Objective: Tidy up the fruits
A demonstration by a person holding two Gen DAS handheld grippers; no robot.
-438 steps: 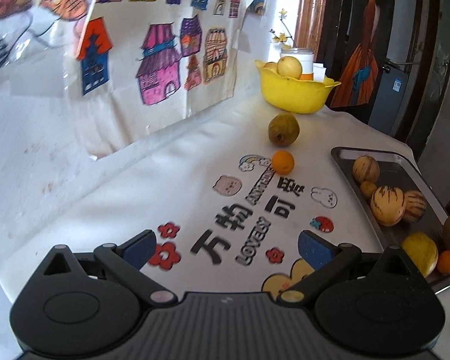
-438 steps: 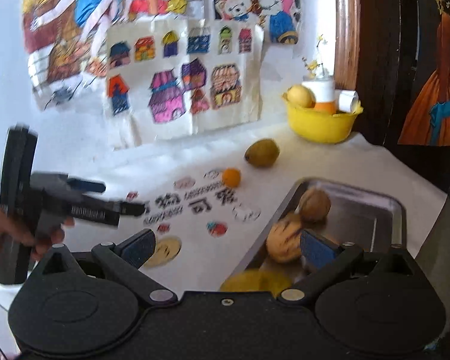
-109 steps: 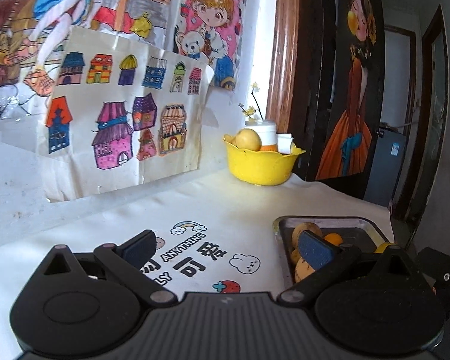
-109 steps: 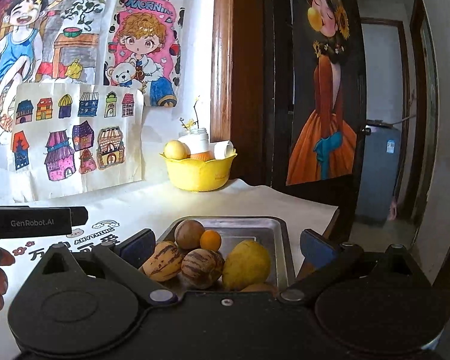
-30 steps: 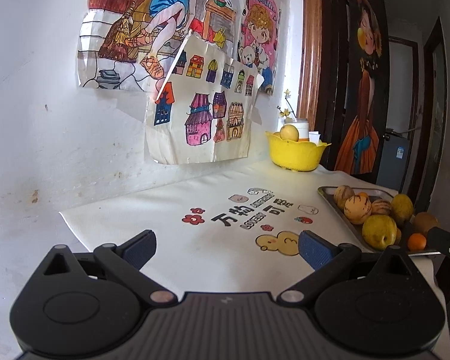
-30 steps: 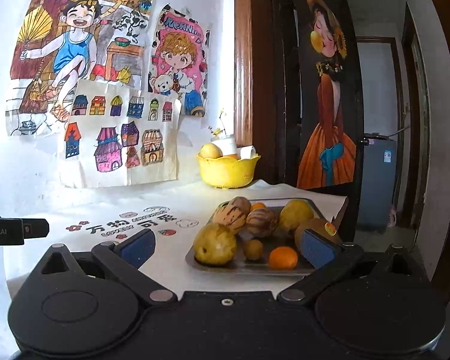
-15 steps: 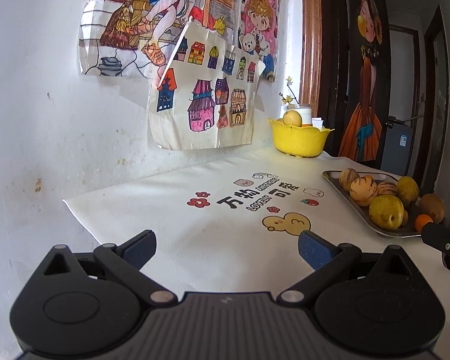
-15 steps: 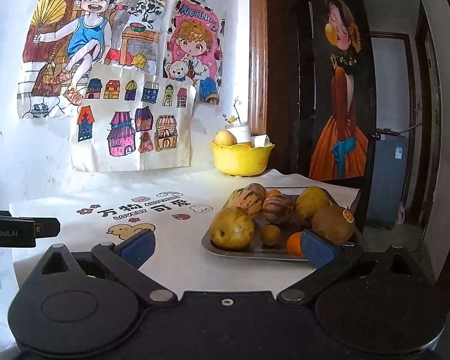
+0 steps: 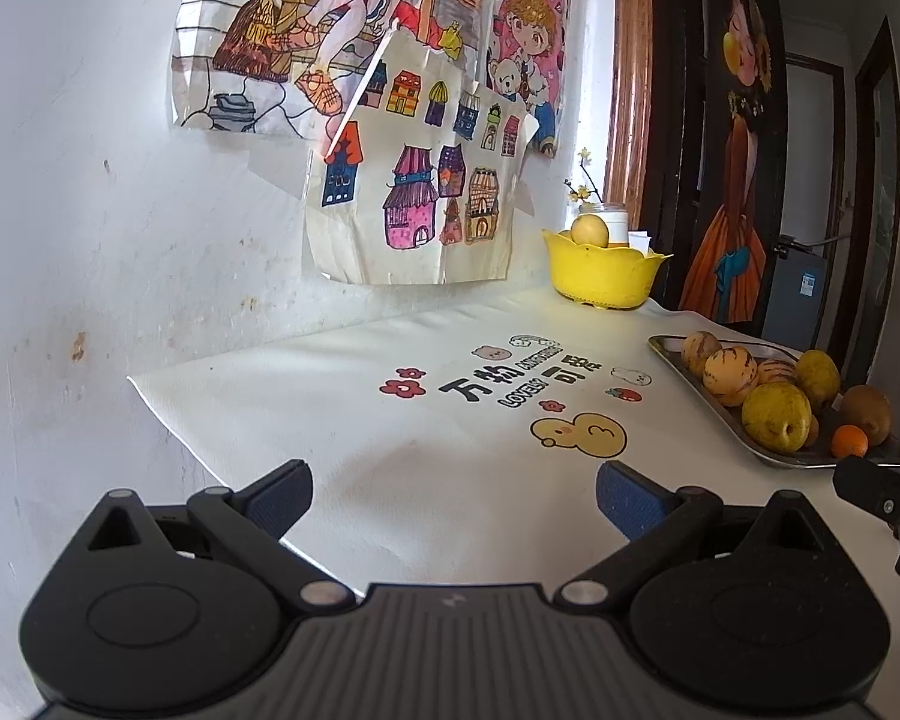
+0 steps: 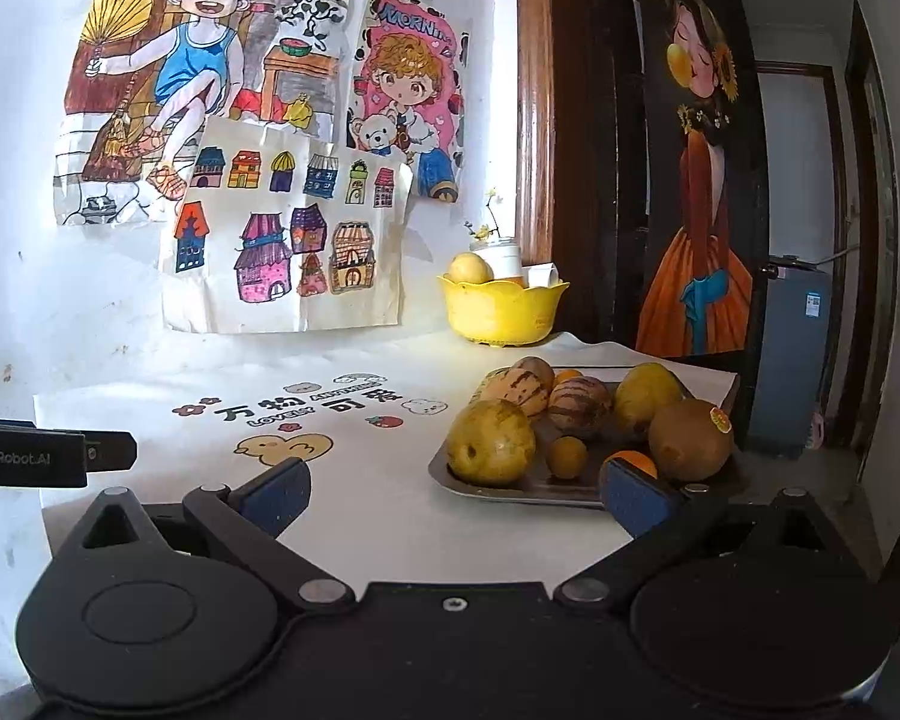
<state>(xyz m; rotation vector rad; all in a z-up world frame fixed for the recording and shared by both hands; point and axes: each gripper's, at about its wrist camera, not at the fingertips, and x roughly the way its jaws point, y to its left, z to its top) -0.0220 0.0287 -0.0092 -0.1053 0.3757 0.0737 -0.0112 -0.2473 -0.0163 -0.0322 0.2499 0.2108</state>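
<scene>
Home: children's drawings (image 10: 282, 234), fruit tray (image 10: 498, 489).

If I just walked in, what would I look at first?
Probably the metal tray on the right side of the table, piled with yellow, striped and brown fruit and a small orange at its near edge. Next, the bright yellow bowl at the back by the wall, with one pale fruit poking up. Then the colourful drawings taped on the white wall.
</scene>
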